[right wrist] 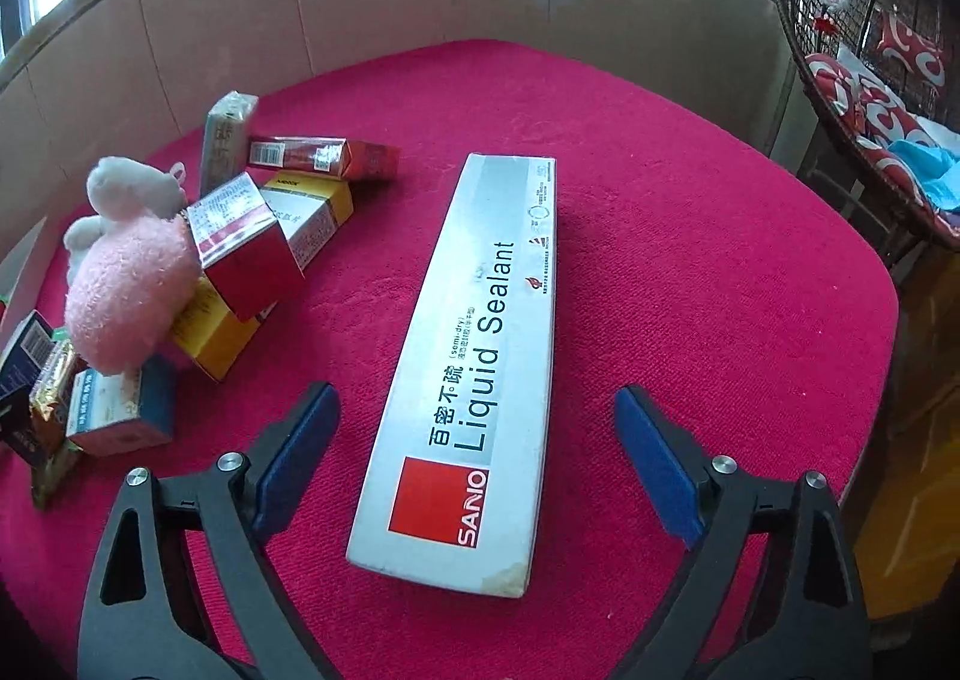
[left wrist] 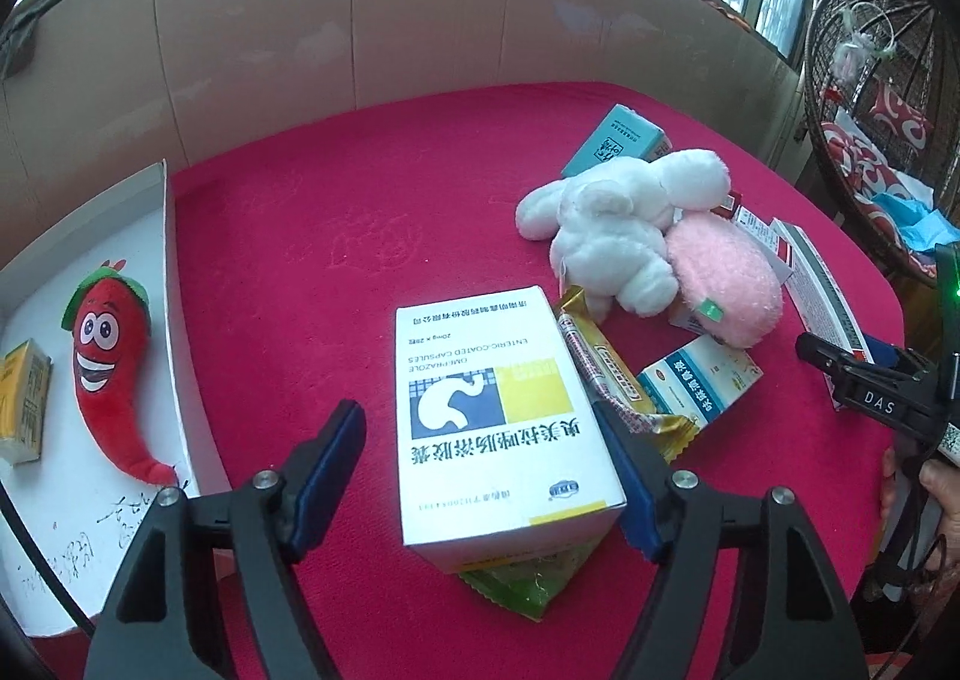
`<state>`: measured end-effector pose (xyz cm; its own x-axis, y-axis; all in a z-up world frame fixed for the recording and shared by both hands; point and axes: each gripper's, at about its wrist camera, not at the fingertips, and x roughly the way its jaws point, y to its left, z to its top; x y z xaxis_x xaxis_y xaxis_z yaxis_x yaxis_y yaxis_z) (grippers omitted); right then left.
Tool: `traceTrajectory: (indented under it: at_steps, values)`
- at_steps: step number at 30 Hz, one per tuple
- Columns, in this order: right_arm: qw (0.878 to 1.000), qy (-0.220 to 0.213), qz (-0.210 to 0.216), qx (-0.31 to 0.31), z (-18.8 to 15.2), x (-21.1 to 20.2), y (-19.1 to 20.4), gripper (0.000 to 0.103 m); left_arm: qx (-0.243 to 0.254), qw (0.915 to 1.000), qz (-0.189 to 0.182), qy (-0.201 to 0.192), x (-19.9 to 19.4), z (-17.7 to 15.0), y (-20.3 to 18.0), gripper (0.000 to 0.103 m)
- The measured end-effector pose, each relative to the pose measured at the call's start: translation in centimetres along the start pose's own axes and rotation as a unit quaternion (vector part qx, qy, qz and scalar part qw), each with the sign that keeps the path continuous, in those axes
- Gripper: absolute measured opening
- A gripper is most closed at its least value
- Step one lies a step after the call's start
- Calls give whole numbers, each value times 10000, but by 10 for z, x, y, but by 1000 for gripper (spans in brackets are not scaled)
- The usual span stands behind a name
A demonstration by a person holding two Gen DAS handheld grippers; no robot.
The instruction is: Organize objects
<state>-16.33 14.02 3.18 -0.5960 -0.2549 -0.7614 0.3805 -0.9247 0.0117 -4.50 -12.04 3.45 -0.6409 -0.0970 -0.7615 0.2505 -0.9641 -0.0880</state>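
Left gripper [left wrist: 489, 458] straddling capsule box [left wrist: 501, 422] on table [left wrist: 360, 200], right pad touching, left pad clear, poised to lift toward tray [left wrist: 36, 272]; right gripper [right wrist: 474, 458] open, not touching sealant box [right wrist: 474, 368], aligned lengthwise for grasp.

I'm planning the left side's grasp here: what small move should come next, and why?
Probably close the left hand-held gripper onto the capsule box: the box sits between its fingers, one pad at its edge, a gap showing at the other pad.
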Motion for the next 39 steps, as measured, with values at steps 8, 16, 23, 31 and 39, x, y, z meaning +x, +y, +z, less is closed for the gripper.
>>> traceTrajectory:
  at_steps: [8,16,23,31,39]
  values:
    - [9996,-172,-60,-233,-2,-7,1,44,-179,9996,60,-202,-8,-9,5,50]
    - [9974,-670,74,251,-2,-34,-18,43,-23,9969,197,-766,-39,-13,-8,50]
    - [9930,-1069,296,402,6,-60,-19,43,183,9933,336,-1093,-58,-7,-18,50]
    - [9884,-1296,787,54,13,-71,7,43,52,9905,431,-1302,-73,-7,-11,50]
    - [9838,-1484,972,-245,10,-87,32,43,-87,9878,588,-1442,-82,-9,-1,50]
